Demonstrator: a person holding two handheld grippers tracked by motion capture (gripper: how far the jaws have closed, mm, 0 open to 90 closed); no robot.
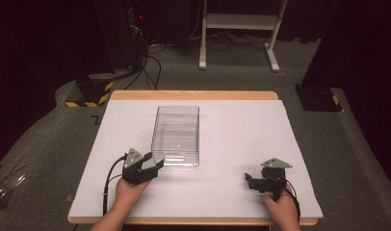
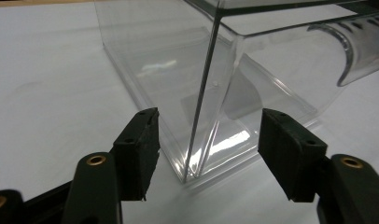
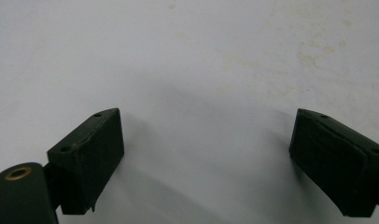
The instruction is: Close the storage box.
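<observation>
A clear plastic box (image 1: 176,134) stands upright and empty in the middle of the white table top (image 1: 232,130). My left gripper (image 1: 154,165) sits at the box's near left corner, open. In the left gripper view that corner of the box (image 2: 197,140) stands between the two black jaws, which are apart from it on both sides. My right gripper (image 1: 251,182) rests low over the table at the near right, pointing left, far from the box. It is open too, with bare table surface (image 3: 201,93) between its fingers (image 3: 92,154).
The white board lies on a wooden table with its edge (image 1: 193,95) showing at the back. Beyond it are a black stand with yellow-black stripes (image 1: 92,91), cables, and a white frame (image 1: 239,29) on grey carpet.
</observation>
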